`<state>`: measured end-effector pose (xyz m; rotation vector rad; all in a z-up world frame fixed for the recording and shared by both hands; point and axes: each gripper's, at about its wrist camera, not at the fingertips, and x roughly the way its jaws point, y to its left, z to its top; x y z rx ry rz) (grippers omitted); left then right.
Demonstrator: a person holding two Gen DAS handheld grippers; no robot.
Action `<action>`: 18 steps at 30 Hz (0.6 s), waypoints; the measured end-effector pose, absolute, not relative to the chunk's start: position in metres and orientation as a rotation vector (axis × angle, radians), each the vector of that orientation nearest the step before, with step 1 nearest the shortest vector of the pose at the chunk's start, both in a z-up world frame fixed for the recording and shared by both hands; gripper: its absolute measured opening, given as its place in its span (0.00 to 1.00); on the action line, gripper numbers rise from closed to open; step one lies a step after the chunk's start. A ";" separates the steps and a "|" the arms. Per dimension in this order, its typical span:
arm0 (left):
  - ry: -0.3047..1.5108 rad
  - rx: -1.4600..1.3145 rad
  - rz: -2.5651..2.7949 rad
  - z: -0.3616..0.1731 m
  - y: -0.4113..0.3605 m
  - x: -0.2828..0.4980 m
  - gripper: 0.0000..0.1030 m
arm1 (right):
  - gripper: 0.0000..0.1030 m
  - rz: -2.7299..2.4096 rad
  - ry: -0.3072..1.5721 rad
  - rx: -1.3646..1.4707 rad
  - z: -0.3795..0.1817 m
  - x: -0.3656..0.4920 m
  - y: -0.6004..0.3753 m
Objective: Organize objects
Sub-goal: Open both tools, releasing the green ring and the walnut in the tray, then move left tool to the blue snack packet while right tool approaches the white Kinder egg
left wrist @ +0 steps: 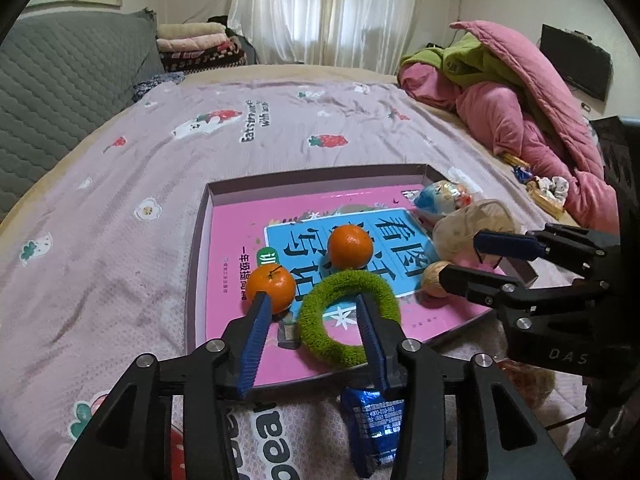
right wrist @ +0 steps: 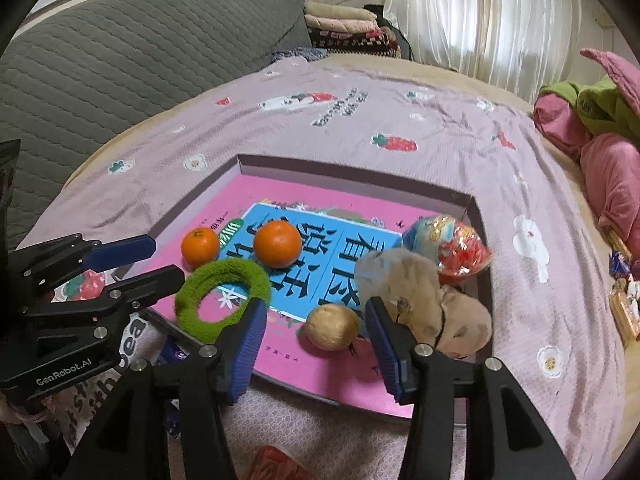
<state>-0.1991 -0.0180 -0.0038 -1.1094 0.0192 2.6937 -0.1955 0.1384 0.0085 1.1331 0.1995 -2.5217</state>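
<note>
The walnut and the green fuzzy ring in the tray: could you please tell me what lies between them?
Only the pink book cover lies between the walnut and the green fuzzy ring; the right wrist view shows this best.

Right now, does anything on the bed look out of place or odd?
Mostly tidy: two oranges, a green ring, a walnut and wrapped snacks sit in the tray. But a blue packet lies outside its near edge, and loose wrappers lie by the pink quilt.
</note>
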 end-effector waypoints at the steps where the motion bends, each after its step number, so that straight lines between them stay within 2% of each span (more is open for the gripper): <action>1: 0.016 -1.103 2.694 -0.002 -0.018 -0.197 0.49 | 0.53 -2.527 0.203 1.114 0.012 -0.193 0.139; 6: -0.003 -1.069 2.705 0.006 -0.020 -0.189 0.56 | 0.60 -2.547 0.205 1.060 0.024 -0.185 0.141; 18: 0.003 -1.038 2.718 0.016 -0.016 -0.173 0.62 | 0.68 -2.570 0.179 0.970 0.042 -0.160 0.154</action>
